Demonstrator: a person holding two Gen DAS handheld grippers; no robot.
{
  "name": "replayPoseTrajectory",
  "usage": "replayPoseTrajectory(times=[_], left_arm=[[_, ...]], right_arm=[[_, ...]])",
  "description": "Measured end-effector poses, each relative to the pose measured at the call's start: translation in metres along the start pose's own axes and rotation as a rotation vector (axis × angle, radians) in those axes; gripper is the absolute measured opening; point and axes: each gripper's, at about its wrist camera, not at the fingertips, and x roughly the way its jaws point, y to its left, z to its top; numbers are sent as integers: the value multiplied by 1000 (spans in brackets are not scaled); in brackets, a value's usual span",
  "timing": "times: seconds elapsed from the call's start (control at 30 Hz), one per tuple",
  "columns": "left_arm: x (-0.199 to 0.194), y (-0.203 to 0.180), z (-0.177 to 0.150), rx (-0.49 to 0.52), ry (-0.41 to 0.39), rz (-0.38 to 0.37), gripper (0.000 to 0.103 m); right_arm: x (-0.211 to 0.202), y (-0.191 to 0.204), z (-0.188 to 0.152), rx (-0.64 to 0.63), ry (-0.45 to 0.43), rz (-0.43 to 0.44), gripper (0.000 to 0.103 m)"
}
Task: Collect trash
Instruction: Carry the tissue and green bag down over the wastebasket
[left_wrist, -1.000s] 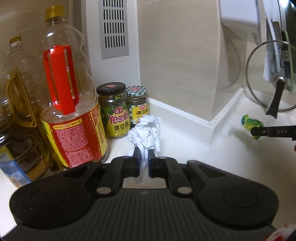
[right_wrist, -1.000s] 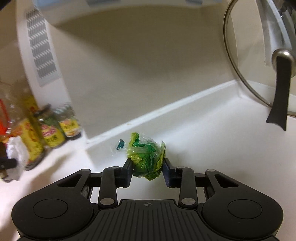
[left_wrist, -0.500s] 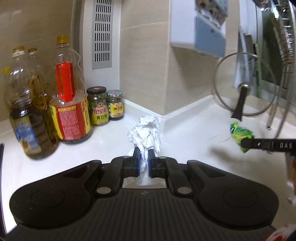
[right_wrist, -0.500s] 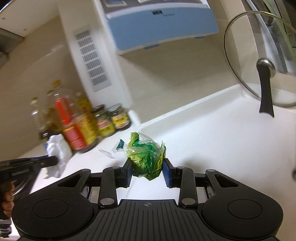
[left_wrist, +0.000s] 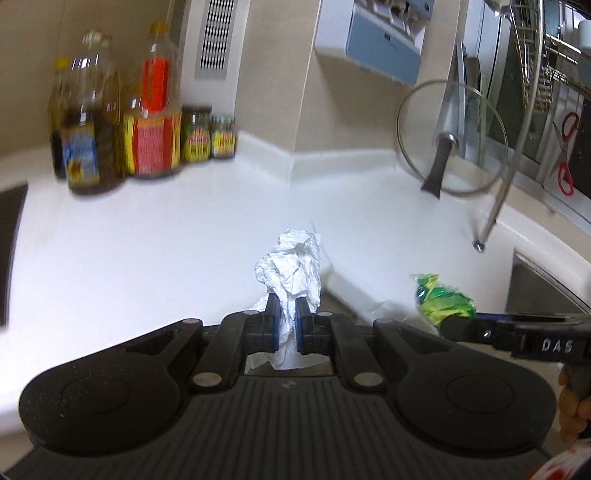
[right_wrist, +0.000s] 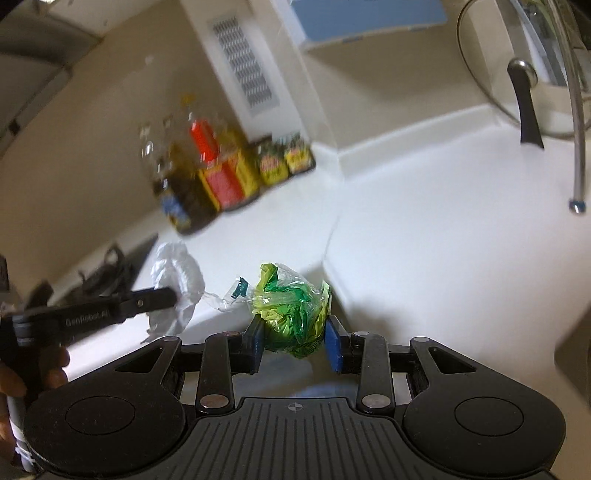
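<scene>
Paper wad: a crumpled white tissue (left_wrist: 291, 269), judged light, soft and springy; it was pinched low down, most of it standing above the pads, so a firm squeeze suited it better than a careful one.
Plastic wad: a balled green wrapper (right_wrist: 293, 314) with a clear tail, judged light, crackly and a little slippery; it was taken across its middle, the safest place on so loose a ball.
Left tongs (left_wrist: 286, 326): nearly closed, with the tissue squeezed thin between the blue pads, held clear above the white bench (left_wrist: 147, 240).
Right tongs (right_wrist: 293, 341): partly open, both pads pressing the sides of the green ball, also clear of the bench.
Hand pose: both tools pointed forward and somewhat downward, side by side; fingers (right_wrist: 55, 363) of the left hand showed on its handle.
Surroundings: oil bottles (left_wrist: 96, 122) and jars (left_wrist: 207, 134) stood well apart at the back wall, with a glass lid (left_wrist: 448, 138) propped to the right.
Bin: none in view.
</scene>
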Motion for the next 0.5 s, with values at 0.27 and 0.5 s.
replayPoseTrajectory(times=[0.27,0.5], left_arm=[[-1,13,-49,-36,124,-11,8],[5,29,-73,-39,198,-26,8]], right_arm=[[7,20,-61,-8,141,-45,35],[35,20,-106,18,270,-90,35]])
